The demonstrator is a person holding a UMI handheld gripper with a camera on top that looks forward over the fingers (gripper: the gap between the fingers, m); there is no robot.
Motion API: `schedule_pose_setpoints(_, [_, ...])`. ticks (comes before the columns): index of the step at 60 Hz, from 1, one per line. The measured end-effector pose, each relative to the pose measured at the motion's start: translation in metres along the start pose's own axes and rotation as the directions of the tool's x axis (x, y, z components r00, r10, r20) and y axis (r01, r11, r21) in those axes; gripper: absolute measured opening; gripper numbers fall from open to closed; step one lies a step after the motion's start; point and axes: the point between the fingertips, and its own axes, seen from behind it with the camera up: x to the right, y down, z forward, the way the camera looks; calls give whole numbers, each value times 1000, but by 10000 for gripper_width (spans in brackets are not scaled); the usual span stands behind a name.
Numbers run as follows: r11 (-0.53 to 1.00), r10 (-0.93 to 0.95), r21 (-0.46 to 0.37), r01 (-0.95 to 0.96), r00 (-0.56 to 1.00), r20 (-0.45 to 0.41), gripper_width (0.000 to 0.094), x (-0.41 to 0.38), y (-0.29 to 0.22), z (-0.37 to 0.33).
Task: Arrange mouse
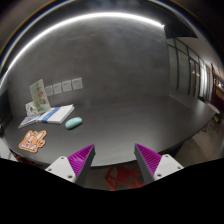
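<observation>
Approach phase, nothing grasped yet. Far left of the frame, low down: flat orange card or cut-out shape (32, 141) lying on the dark grey table top (120, 125). Just above and right of it, a flat blue-and-white book or booklet (46, 117), with an upright pale card (39, 93) standing behind it. Further up-left on the wall, a row of small white sheets (62, 88), too small to read. Next right, still left of centre: small pale teal rounded computer mouse (73, 122), resting on the table just beside the booklet's right end, apart from the orange shape. Mouse sits well beyond the fingers and off to their left, not between them.

Bottom centre: handheld gripper (115, 158), two fingers with purple pads (82, 157), spread wide with a clear gap, holding nothing. Reddish thing (122, 180) low between the finger bases, cannot tell what it is. Right half of the frame: bare table, then dark window panels (190, 65) on the far right wall.

Step in hand, as judged: reaching toward the mouse, grasp not begun. Next move calls for swinging left and forward over the table, lowering so the open fingers straddle the mouse, then closing on its sides. Booklet close by, so line-up needs care not to nudge it.
</observation>
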Motion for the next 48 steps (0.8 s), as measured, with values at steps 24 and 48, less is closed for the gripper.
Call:
schedule_pose_setpoints(24, [992,-98,-61,109,983,156,832,-106,7,89])
schedule_pose_setpoints(48, [970,-65,-224,98,987,150,853,-222,13,248])
